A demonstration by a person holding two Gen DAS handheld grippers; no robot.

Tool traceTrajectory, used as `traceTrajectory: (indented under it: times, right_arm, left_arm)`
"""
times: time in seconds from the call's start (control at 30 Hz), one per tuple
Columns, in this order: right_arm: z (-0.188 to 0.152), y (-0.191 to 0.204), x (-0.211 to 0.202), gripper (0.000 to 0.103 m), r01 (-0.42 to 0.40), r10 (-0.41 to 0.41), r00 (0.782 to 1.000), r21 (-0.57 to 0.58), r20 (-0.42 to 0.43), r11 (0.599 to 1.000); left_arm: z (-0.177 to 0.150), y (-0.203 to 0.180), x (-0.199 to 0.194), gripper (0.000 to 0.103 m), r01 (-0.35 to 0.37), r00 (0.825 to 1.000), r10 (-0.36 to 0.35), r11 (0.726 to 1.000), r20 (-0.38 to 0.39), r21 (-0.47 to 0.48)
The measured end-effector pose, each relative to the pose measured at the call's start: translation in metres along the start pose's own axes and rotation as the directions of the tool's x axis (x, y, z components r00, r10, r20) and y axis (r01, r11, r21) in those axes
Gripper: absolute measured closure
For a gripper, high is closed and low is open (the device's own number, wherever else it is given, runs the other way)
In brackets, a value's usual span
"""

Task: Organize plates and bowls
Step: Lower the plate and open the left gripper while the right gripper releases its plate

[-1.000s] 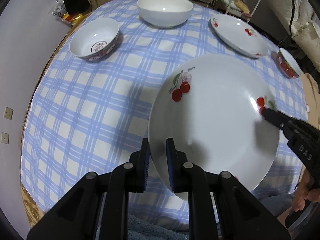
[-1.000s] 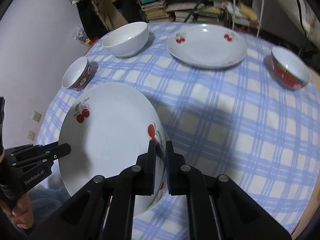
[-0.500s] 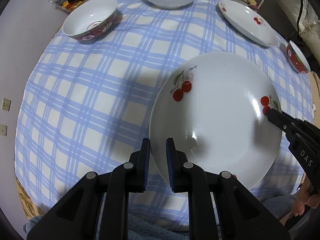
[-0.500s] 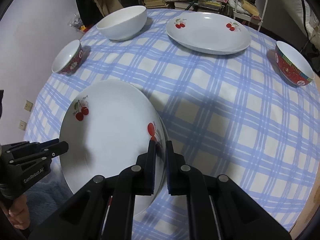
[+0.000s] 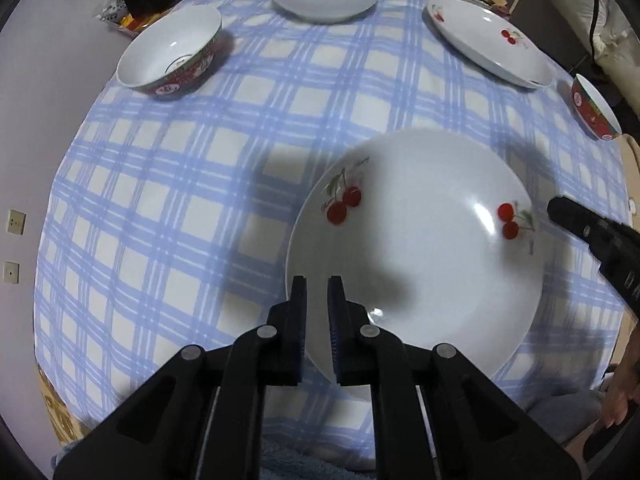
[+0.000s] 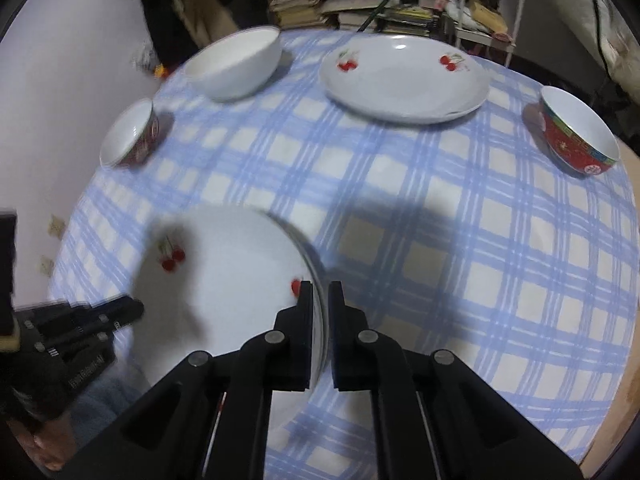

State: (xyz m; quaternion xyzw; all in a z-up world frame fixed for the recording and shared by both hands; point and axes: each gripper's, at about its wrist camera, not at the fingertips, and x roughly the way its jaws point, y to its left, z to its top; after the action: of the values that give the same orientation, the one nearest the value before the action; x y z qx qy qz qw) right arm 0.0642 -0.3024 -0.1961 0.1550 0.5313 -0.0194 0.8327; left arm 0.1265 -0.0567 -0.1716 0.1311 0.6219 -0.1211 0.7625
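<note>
The white round ceramic plate with red cherry prints (image 5: 416,256) sits at the near edge of the blue-and-white checked tablecloth (image 5: 200,184). The left gripper (image 5: 317,300) has just been closing and pinches the plate's near-left rim. The right gripper (image 6: 321,308) clamps its opposite rim. A 2nd cherry plate (image 6: 404,80) lies far across the cloth.

Each tool (image 5: 317,300) is matte black, with flat blue-edged pads (image 5: 333,320), silver round screws and white lettering.
</note>
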Motion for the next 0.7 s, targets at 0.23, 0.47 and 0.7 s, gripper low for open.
traceTrajectory:
  times: [0.23, 0.47, 0.7]
  right_arm:
    - [0.015, -0.017, -0.011, 0.094, 0.009, -0.010, 1.000, 0.051, 0.024, 0.999]
    - [0.038, -0.029, -0.014, 0.056, 0.083, -0.083, 0.996, 0.003, 0.044, 0.997]
    - [0.063, -0.061, -0.003, 0.041, 0.107, -0.108, 0.994, 0.037, 0.022, 0.994]
  left_arm:
    - [0.014, 0.000, -0.009, 0.089, -0.026, 1.000, 0.026, 1.000, 0.017, 0.016]
    - [0.046, -0.005, -0.021, 0.083, -0.030, 0.999, 0.031, 0.999, 0.045, -0.022]
    - [0.083, -0.022, -0.021, 0.081, -0.046, 0.997, 0.046, 0.999, 0.063, -0.002]
